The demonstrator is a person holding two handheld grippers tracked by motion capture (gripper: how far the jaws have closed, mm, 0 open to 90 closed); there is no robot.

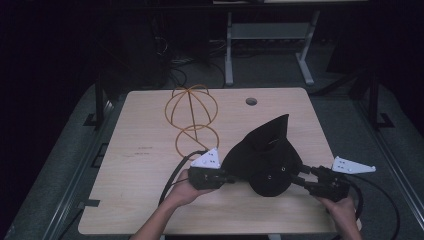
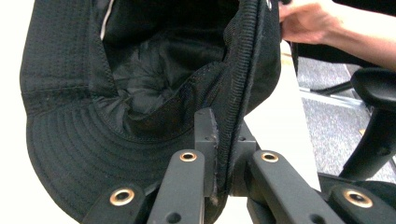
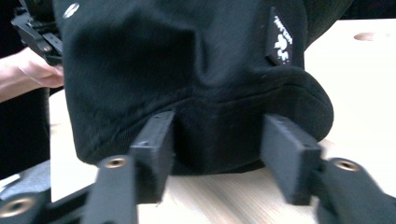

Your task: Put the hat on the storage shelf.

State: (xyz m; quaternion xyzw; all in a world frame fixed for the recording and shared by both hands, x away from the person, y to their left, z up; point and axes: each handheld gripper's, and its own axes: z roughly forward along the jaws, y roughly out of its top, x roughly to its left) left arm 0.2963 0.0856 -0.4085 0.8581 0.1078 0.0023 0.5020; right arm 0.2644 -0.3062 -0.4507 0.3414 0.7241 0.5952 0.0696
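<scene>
step: second grip on the black hat (image 1: 265, 160), held over the desk (image 1: 150, 165)
left tool (image 2: 223, 154): clenched on the brim
right tool (image 3: 217, 154): straddles the crown, pads not pressing
next: right tool should close on the fabric

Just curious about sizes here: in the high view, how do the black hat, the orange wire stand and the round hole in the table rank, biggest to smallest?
1. Black hat: it covers the most area.
2. Orange wire stand: about as tall, but thin open loops; it stands farther from the camera, so the gap is unsure.
3. Round hole in the table: clearly smallest.
</scene>
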